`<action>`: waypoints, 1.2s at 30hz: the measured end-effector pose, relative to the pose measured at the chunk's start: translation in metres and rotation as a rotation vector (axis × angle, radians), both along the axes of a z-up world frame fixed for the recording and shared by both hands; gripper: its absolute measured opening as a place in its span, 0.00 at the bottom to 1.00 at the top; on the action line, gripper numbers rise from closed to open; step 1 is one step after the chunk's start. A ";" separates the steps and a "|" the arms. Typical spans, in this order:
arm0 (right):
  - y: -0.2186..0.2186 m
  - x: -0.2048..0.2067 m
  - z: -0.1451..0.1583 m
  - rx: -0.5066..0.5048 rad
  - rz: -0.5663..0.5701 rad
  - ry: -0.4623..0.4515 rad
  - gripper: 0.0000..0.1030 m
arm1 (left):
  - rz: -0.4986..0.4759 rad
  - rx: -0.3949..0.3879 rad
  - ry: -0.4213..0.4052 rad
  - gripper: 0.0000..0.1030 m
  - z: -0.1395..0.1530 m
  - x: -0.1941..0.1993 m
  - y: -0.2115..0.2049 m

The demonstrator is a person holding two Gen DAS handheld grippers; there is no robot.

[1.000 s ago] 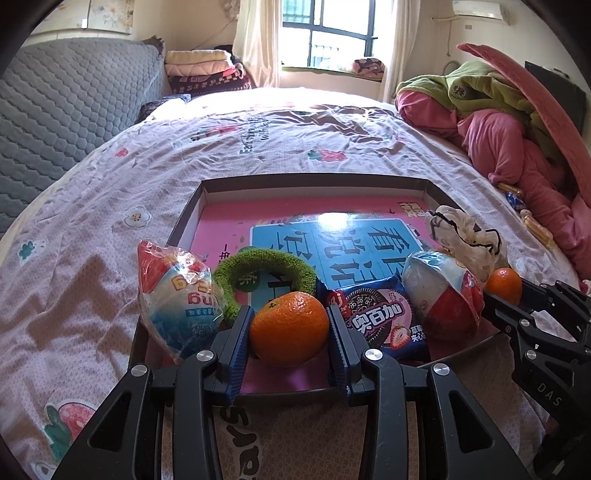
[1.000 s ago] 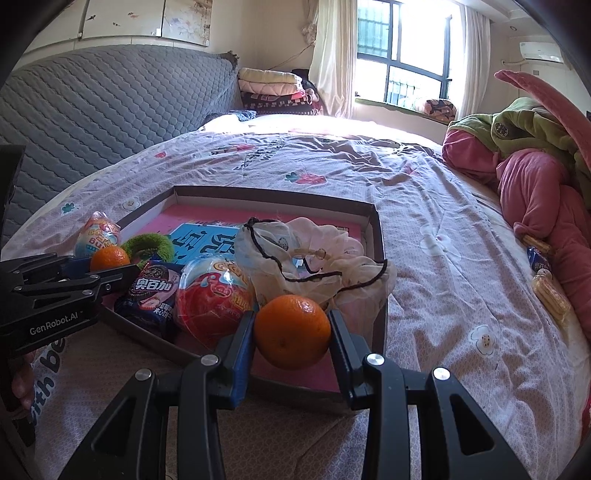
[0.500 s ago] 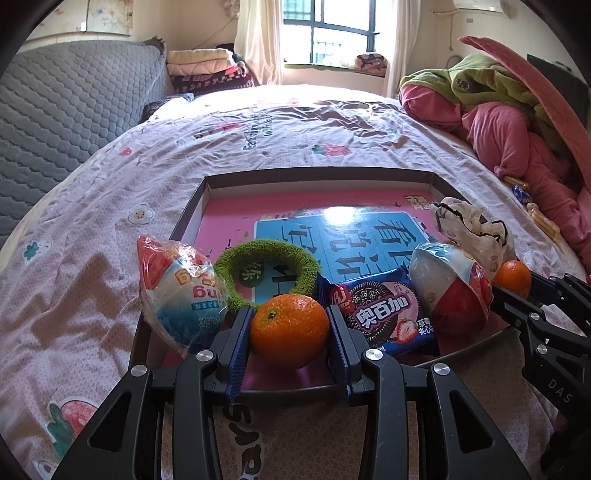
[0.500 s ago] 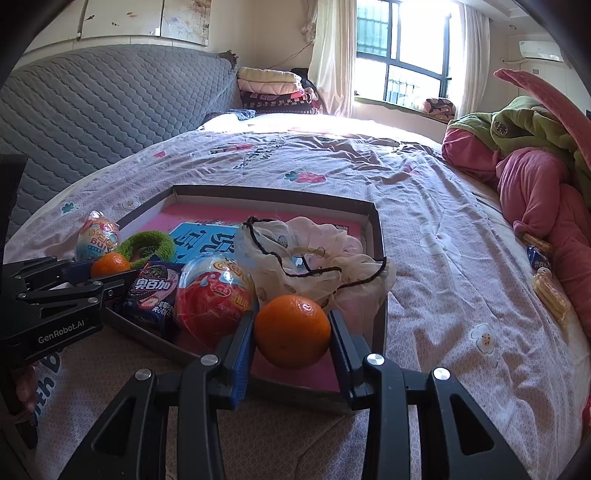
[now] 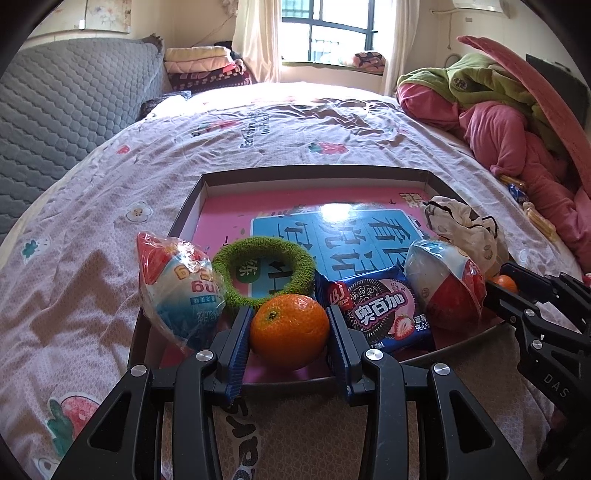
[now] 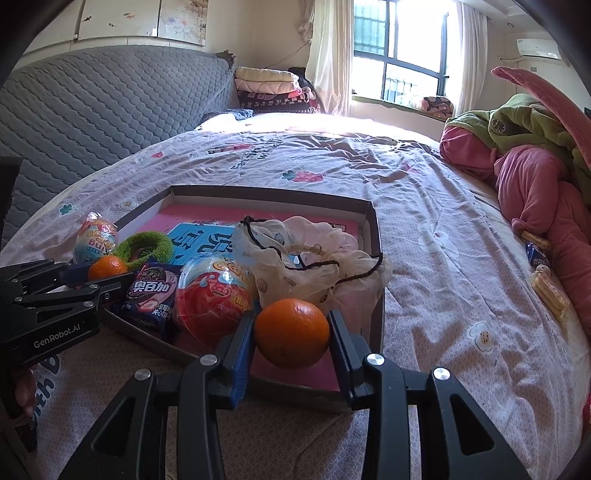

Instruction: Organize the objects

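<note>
One orange is clamped in the left claw, another orange in the right claw, both over the tray.

Bright window backlight, tray glare, fisheye edges

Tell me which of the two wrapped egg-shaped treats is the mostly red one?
The egg-shaped treat lying between the cookie packet and the white drawstring pouch. The other treat, at the tray's left edge beside the green ring, is mostly white and blue.
</note>
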State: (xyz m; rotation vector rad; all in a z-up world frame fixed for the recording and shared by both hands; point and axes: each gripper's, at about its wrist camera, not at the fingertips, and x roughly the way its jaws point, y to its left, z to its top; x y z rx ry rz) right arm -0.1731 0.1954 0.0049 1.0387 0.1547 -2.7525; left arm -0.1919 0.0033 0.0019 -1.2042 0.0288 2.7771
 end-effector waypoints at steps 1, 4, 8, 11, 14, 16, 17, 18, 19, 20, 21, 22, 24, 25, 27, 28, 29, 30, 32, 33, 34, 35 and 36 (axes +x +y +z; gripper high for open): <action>0.001 0.000 0.000 -0.006 0.002 -0.003 0.38 | 0.000 0.000 0.002 0.44 0.000 0.001 -0.001; 0.002 0.002 0.002 -0.018 0.000 -0.002 0.42 | -0.005 -0.004 0.005 0.47 0.001 0.002 -0.002; 0.004 0.002 0.004 -0.027 -0.004 -0.003 0.43 | -0.012 0.004 0.002 0.48 0.003 0.004 -0.005; 0.004 0.004 0.007 -0.032 -0.007 0.004 0.43 | -0.012 -0.004 0.011 0.54 0.006 0.006 -0.006; 0.005 0.007 0.012 -0.044 -0.011 0.022 0.45 | -0.014 0.011 0.015 0.55 0.009 0.008 -0.007; 0.007 0.009 0.016 -0.057 -0.016 0.034 0.47 | -0.013 0.026 0.019 0.56 0.012 0.009 -0.007; 0.007 0.010 0.017 -0.066 -0.017 0.037 0.48 | -0.014 0.028 0.025 0.56 0.013 0.011 -0.007; 0.008 0.010 0.019 -0.076 -0.019 0.040 0.48 | -0.012 0.026 0.036 0.56 0.015 0.012 -0.006; 0.009 0.011 0.020 -0.090 -0.021 0.041 0.49 | -0.006 0.022 0.050 0.56 0.018 0.015 -0.005; 0.010 0.011 0.021 -0.103 -0.021 0.041 0.51 | -0.002 0.017 0.063 0.58 0.020 0.016 -0.004; 0.010 0.011 0.023 -0.116 -0.022 0.041 0.52 | 0.000 0.017 0.073 0.59 0.023 0.018 -0.003; 0.011 0.012 0.024 -0.130 -0.025 0.043 0.54 | 0.002 0.023 0.081 0.61 0.025 0.019 -0.003; 0.012 0.013 0.027 -0.157 -0.027 0.047 0.55 | 0.002 0.034 0.094 0.62 0.029 0.022 -0.002; 0.013 0.014 0.028 -0.164 -0.033 0.054 0.57 | 0.006 0.033 0.103 0.63 0.031 0.023 -0.002; 0.013 0.016 0.032 -0.170 -0.041 0.065 0.59 | 0.016 0.022 0.119 0.65 0.034 0.025 -0.002; 0.013 0.016 0.033 -0.173 -0.046 0.070 0.60 | 0.022 0.018 0.124 0.67 0.036 0.026 -0.003; 0.014 0.017 0.034 -0.177 -0.051 0.075 0.61 | 0.027 0.015 0.132 0.70 0.037 0.027 -0.004; 0.014 0.018 0.035 -0.182 -0.052 0.077 0.62 | 0.031 0.014 0.142 0.72 0.039 0.028 -0.005; 0.013 0.020 0.038 -0.186 -0.063 0.088 0.65 | 0.043 0.008 0.159 0.72 0.041 0.032 -0.007; 0.012 0.021 0.039 -0.182 -0.068 0.094 0.66 | 0.053 0.010 0.165 0.72 0.042 0.033 -0.008; 0.011 0.023 0.041 -0.180 -0.069 0.102 0.67 | 0.059 0.016 0.166 0.73 0.043 0.035 -0.009; 0.010 0.025 0.042 -0.181 -0.073 0.111 0.67 | 0.064 0.025 0.165 0.73 0.043 0.036 -0.010; 0.009 0.027 0.043 -0.185 -0.072 0.115 0.68 | 0.068 0.031 0.163 0.73 0.044 0.037 -0.011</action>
